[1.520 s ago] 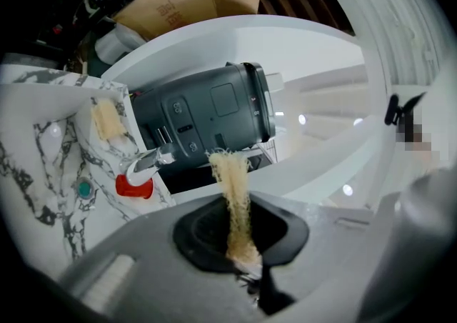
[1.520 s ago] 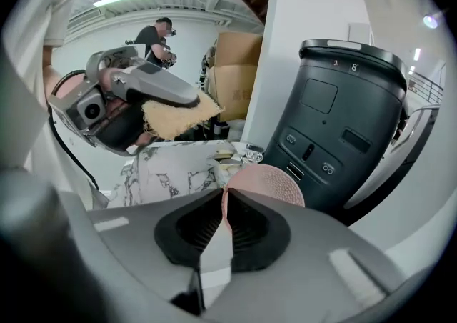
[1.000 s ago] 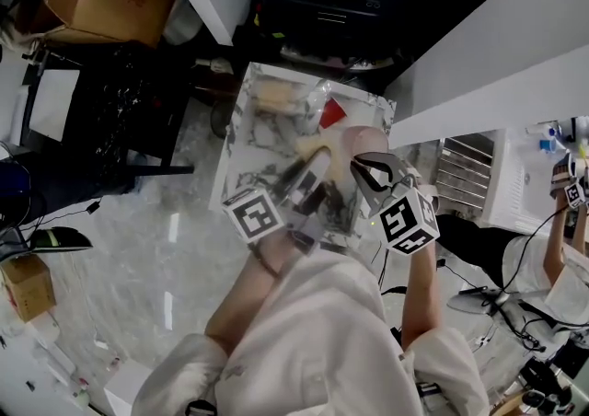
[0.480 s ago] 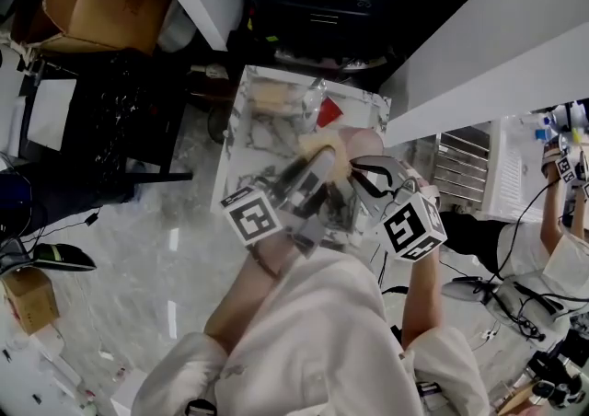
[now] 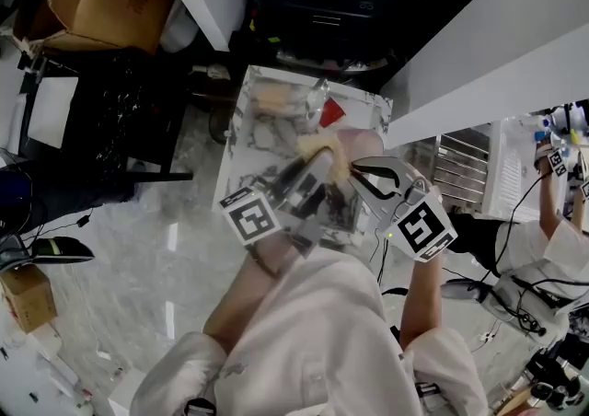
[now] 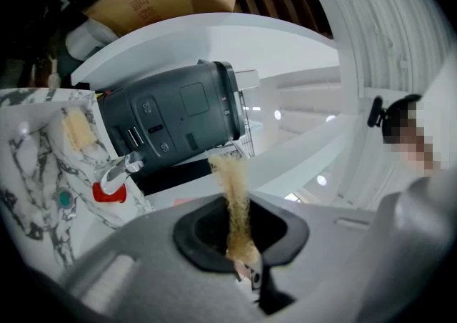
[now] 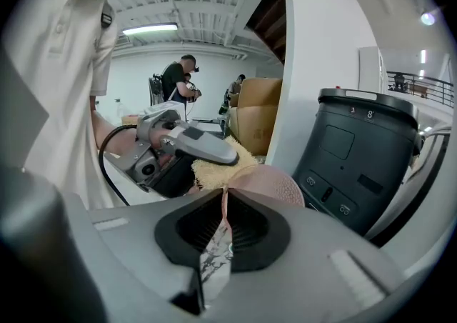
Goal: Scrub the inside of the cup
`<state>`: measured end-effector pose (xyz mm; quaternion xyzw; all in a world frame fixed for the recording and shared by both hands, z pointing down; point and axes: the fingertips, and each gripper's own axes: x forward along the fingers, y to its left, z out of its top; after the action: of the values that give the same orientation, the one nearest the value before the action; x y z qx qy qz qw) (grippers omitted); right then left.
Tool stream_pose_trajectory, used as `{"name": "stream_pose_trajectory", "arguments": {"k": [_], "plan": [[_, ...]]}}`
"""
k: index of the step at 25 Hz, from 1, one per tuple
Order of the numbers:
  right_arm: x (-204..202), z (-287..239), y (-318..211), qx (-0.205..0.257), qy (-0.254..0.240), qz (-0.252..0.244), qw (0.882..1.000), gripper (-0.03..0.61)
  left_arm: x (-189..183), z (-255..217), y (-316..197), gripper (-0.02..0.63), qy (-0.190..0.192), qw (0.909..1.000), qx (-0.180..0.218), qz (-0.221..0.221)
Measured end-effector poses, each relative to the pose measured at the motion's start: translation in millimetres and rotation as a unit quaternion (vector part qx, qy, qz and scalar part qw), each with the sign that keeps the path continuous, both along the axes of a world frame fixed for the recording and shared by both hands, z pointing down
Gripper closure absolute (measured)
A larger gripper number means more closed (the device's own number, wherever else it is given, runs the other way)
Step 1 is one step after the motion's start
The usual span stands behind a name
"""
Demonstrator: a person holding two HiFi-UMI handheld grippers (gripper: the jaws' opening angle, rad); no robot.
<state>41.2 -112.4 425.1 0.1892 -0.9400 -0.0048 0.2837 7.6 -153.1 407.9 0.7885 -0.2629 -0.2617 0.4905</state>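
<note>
left gripper [image 5: 313,170] carried sponge [image 5: 324,149] nearer the cup [image 5: 362,141], up to its rim | right gripper [image 5: 366,175] tilted, its marker cube [image 5: 425,230] swung farther from the cup

The pink cup [image 7: 268,184] is looking matt and finely speckled. The tan sponge [image 6: 232,193] is showing a rough, fibrous nap. The marble-veined surface [image 5: 247,138] is gleaming smooth.

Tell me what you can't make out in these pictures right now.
Inside of the cup: right gripper view shows only its outside; head view too small.
Lower end of the sponge: left gripper view, pinched inside the left tool.
Red item on the table: head view, too small to name.
</note>
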Motion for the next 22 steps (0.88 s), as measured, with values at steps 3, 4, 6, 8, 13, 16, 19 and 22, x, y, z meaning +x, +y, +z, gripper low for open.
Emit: {"name": "stream_pose_trajectory", "arguments": {"k": [3, 4, 6, 8, 13, 16, 19, 22], "plan": [[-0.2, -4.5, 2.6, 0.000, -0.009, -0.007, 1.000, 0.563, -3.7, 5.9, 1.3, 0.591, 0.001, 1.0000, -0.006, -0.004], [-0.6, -5.5, 3.0, 0.001, -0.011, -0.008, 1.000, 0.563, -5.1, 8.5, 1.7, 0.589, -0.002, 1.0000, -0.008, -0.005], [-1.1, -8.5, 3.9, 0.002, -0.018, -0.010, 1.000, 0.563, -8.3, 14.4, 2.6, 0.591, -0.009, 0.9999, -0.012, -0.006], [-0.3, -12.4, 5.7, 0.002, -0.023, -0.011, 1.000, 0.563, -11.4, 20.6, 3.9, 0.590, -0.017, 0.9997, -0.017, -0.008], [5.0, -11.6, 11.3, 0.001, -0.004, -0.021, 1.000, 0.563, -21.2, 32.8, 6.3, 0.591, -0.038, 0.9988, -0.028, -0.014], [6.7, -5.5, 16.0, -0.002, 0.013, -0.030, 0.999, 0.563, -27.9, 21.6, 6.0, 0.591, -0.031, 0.9991, -0.022, -0.021], [6.3, 0.6, 21.1, -0.007, 0.027, -0.038, 0.999, 0.563, -27.4, -1.1, 6.1, 0.590, -0.010, 0.9998, -0.006, -0.016], [3.8, 3.6, 25.3, -0.006, 0.038, -0.052, 0.998, 0.563, -19.5, -22.6, 7.3, 0.590, 0.015, 0.9999, 0.007, -0.001]]}}
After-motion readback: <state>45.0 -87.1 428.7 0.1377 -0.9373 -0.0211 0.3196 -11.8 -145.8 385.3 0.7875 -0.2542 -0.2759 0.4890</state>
